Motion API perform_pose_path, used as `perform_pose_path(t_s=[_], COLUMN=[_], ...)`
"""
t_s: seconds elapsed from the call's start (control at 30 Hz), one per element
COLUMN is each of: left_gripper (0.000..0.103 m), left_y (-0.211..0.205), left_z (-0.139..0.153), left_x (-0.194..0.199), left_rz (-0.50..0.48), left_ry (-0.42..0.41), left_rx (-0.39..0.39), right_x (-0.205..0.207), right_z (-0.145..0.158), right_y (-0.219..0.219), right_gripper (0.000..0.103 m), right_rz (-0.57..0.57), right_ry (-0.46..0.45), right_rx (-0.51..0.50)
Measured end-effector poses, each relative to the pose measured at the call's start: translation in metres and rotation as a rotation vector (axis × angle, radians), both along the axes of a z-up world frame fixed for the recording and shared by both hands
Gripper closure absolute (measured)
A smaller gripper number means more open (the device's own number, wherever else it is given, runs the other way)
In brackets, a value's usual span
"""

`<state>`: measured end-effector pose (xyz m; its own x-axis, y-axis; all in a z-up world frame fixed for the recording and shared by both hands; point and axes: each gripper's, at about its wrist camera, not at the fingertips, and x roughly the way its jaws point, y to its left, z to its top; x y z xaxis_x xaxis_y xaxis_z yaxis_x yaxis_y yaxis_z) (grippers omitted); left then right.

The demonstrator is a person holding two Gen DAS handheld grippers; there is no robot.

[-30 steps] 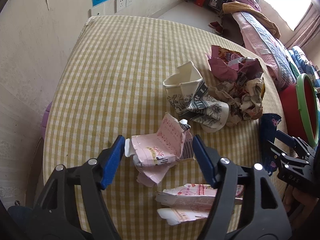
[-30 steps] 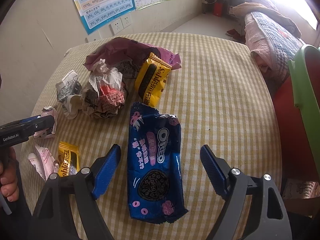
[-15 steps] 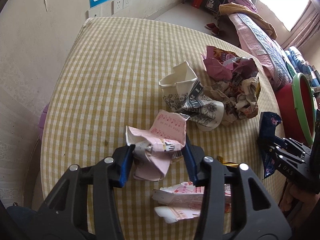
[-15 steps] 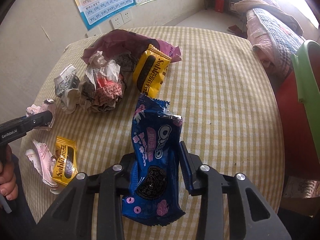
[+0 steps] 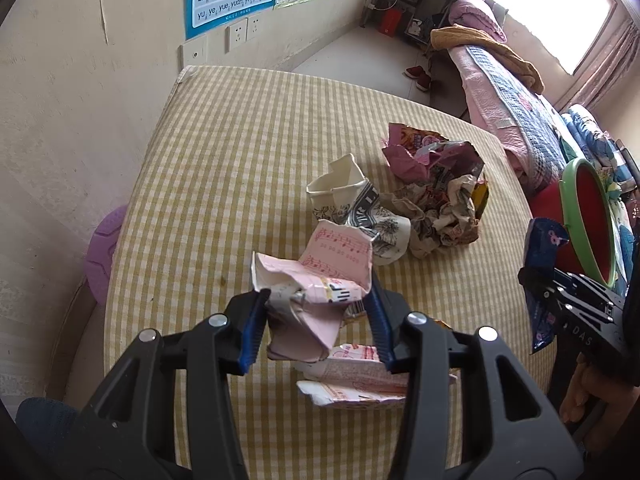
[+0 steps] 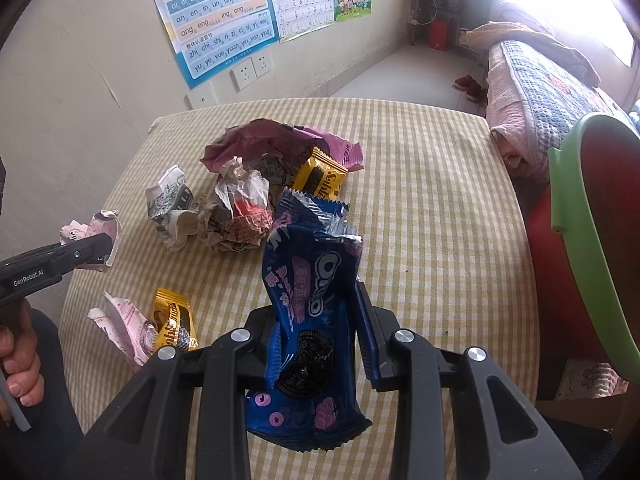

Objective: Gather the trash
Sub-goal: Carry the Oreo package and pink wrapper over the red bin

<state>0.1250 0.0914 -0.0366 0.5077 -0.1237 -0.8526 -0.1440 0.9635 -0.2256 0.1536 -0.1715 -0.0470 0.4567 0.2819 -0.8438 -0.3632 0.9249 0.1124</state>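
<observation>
Fingers: left gripper (image 5: 316, 322) squeezes crumpled pink paper carton (image 5: 316, 292); right gripper (image 6: 318, 340) squeezes blue Oreo wrapper (image 6: 310, 308).
Danger: slippery wrapper may slide out before the red bin with green rim (image 6: 592, 248).

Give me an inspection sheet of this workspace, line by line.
Surface: yellow checked tablecloth.
Job's things: crumpled pink paper carton in left gripper; blue Oreo wrapper in right gripper.
Clutter: crumpled paper pile, squashed white paper cup, purple foil bag, yellow biscuit packets, flattened pink carton.
Grippers: both shut on trash.
Cables: nothing seen.
Surroundings: red bin with green rim, pinyin wall poster, bed.
</observation>
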Motion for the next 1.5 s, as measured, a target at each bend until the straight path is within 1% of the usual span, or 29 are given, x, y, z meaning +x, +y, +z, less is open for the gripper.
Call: perform_pose_path(t_s=[0.43, 0.73, 1.1, 1.5], left_gripper=[0.060, 0.060, 0.060, 0.060], left_y=[-0.039, -0.064, -0.105, -0.163], left_z=[0.041, 0.062, 0.076, 0.083], left_x=[-0.020, -0.026, -0.021, 0.001], left_rz=[-0.056, -0.096, -0.167, -0.270], left_ry=[-0.072, -0.109, -0.129, -0.147], left_rx=[0.015, 0.036, 0.059, 0.061], right_x=[-0.022, -0.037, -0.034, -0.026], right_z=[0.045, 0.066, 0.082, 0.089], right_y=[-0.010, -0.028, -0.068, -0.126], right_gripper=[0.072, 0.072, 0.072, 0.072], right_rz=[-0.002, -0.024, -0.092, -0.185], right_ry=[-0.094, -0.144, -0.187, -0.211], right_rx=[0.040, 0.075, 0.107, 0.128])
